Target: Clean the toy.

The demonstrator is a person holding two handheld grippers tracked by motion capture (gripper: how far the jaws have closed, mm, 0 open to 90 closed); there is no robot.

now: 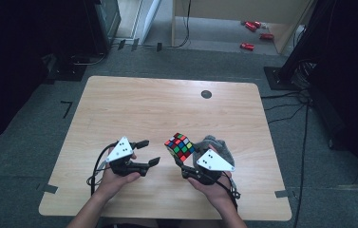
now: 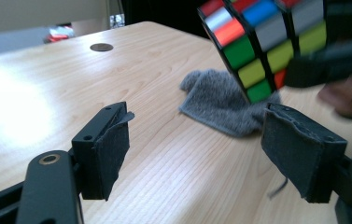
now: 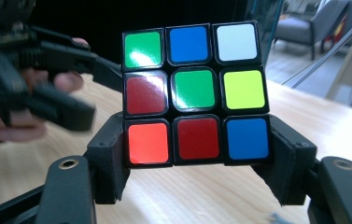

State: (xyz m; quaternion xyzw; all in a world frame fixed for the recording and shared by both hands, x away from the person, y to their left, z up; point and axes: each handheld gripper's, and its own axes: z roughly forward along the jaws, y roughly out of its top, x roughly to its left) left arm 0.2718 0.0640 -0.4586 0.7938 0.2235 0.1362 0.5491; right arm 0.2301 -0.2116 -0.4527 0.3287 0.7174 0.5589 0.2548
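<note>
Wood-grain table [image 1: 134, 109] fills the middle of the high view, with grey carpet around it and red items on the floor at the upper right.

Puzzle cube [image 1: 179, 146] sits just right of frame centre, lifted clear of the tabletop. It is clamped between the two pads of the right gripper [image 3: 197, 158], which press on its bottom layer from both sides; the jaws stand about half open, set by the cube's width. Directly behind the cube in the high view lies a grey cloth [image 1: 213, 143], crumpled on the wood (in the left gripper view [image 2: 220, 105] it appears below the cube).

Left gripper [image 1: 147, 152] is at lower left of centre, jaws partly open with nothing between the pads [image 2: 113, 154]; bare tabletop shows in the gap.

Step in hand, as judged: the cube is held up for a two-handed manipulation, probably a layer turn. The next move calls for bringing the left jaws onto a free layer, squaring the pads to opposite faces, then closing before any twist.
</note>
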